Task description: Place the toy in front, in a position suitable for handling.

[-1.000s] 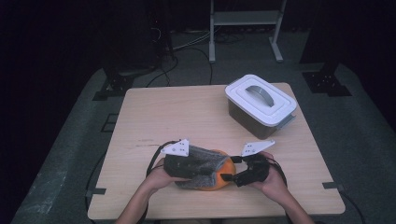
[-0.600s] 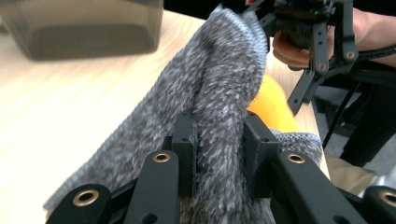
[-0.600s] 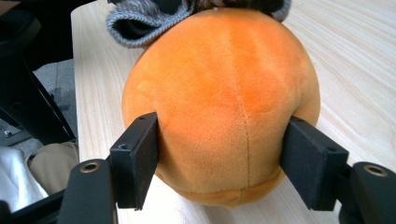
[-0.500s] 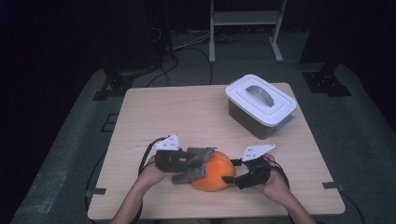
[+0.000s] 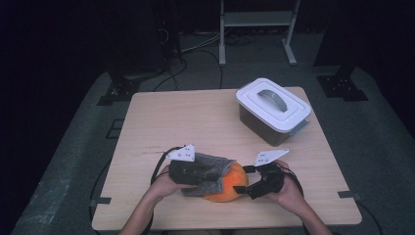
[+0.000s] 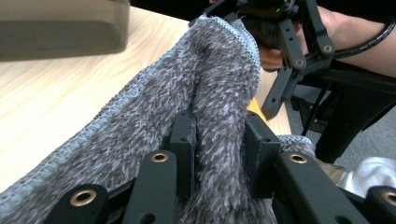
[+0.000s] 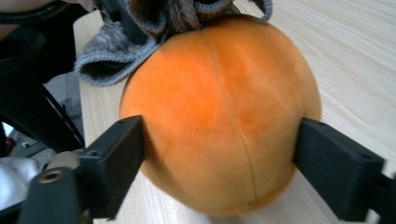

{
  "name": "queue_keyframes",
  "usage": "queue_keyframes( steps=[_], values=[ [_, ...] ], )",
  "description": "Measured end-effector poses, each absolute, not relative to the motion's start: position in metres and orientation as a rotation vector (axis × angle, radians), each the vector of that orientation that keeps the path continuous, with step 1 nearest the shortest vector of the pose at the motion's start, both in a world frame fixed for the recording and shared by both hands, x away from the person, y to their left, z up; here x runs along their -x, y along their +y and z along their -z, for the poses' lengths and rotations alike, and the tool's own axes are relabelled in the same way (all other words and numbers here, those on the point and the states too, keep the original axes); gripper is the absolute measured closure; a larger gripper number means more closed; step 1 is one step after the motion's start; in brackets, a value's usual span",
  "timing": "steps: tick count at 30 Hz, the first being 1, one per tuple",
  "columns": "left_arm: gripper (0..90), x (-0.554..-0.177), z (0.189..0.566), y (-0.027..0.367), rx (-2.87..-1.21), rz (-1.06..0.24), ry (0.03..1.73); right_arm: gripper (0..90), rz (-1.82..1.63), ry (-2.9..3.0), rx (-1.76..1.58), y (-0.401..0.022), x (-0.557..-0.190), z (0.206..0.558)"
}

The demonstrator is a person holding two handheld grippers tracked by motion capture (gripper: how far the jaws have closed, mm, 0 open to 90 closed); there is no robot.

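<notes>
Item one, my left gripper (image 5: 211, 172): jaws pinched tight on a fold of the grey cloth (image 6: 205, 93), the pile bunched between the pads; it sits at the near edge of the table (image 5: 161, 122), the cloth draped from it over the left flank of the orange ball (image 7: 219, 112).

Item two, my right gripper (image 5: 244, 185): jaws have just been opening and now stand wide on either side of the ball; the left pad looks to touch its skin, the right pad sits at its edge, and I cannot tell whether either presses.

Item three, the orange ball: plush, seamed down the middle, resting on the table between the two grippers; I judge it light and soft, likely to dent under the pads and roll if nudged; best taken across its widest part, pads level with the seam's middle.

Item four, the grey cloth: fleecy, limp, stitched hem; should slide off the ball with little pull; best held by a gathered fold, as now.

Item five, lidded white box (image 5: 273, 108): far right of the table, well apart, handle on top.
</notes>
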State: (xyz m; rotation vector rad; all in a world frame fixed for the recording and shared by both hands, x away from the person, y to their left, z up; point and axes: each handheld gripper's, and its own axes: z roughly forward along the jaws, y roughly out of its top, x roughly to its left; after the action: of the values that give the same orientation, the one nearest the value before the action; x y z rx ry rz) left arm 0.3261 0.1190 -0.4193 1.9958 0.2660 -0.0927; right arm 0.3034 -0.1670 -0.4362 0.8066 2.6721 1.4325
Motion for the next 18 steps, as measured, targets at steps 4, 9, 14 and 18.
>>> queue_keyframes(
  steps=[4,9,14,18],
  values=[
    [68.3,-0.324,0.421,0.114,-2.006,0.113,0.248,9.8,-1.401,2.669,-0.82,-0.163,-0.304,0.44],
    [68.5,-0.324,0.421,0.113,-2.017,0.099,0.243,12.1,-1.382,2.665,-0.805,-0.16,-0.303,0.443],
    [69.4,-0.331,0.424,0.125,-2.005,0.085,0.265,18.2,-1.39,2.67,-0.79,-0.164,-0.306,0.442],
    [69.4,-0.334,0.427,0.136,-2.01,0.072,0.288,18.5,-1.412,2.675,-0.792,-0.168,-0.307,0.444]
  ],
)
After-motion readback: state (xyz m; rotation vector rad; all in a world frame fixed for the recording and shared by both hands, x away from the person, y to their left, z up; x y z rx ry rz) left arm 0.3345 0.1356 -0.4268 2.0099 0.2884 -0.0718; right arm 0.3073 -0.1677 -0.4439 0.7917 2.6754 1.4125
